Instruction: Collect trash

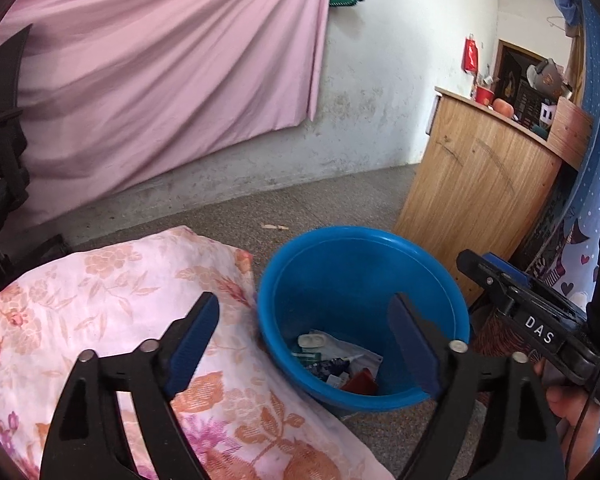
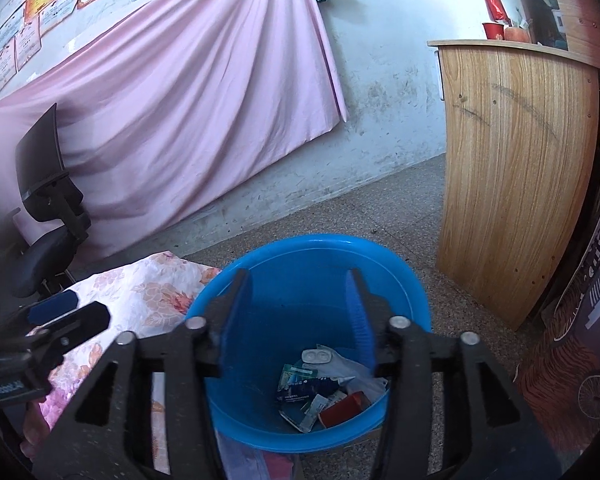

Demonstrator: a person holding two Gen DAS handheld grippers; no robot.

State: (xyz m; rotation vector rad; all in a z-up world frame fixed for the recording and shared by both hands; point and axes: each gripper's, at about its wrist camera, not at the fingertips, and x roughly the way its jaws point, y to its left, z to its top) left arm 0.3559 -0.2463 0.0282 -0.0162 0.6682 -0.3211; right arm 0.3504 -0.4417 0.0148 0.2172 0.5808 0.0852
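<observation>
Speckled terrazzo flooring (image 2: 380,216) was seen beneath a blue plastic bin (image 2: 300,256) holding discarded wrappers (image 2: 324,388), set beside a floral quilt (image 1: 112,280); both the left gripper (image 1: 300,340) and right gripper (image 2: 300,316) were held open, empty, above it.

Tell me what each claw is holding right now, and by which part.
Nothing is held. The left claw and the right claw are both open and empty above the blue bucket, where the trash already lies.
</observation>
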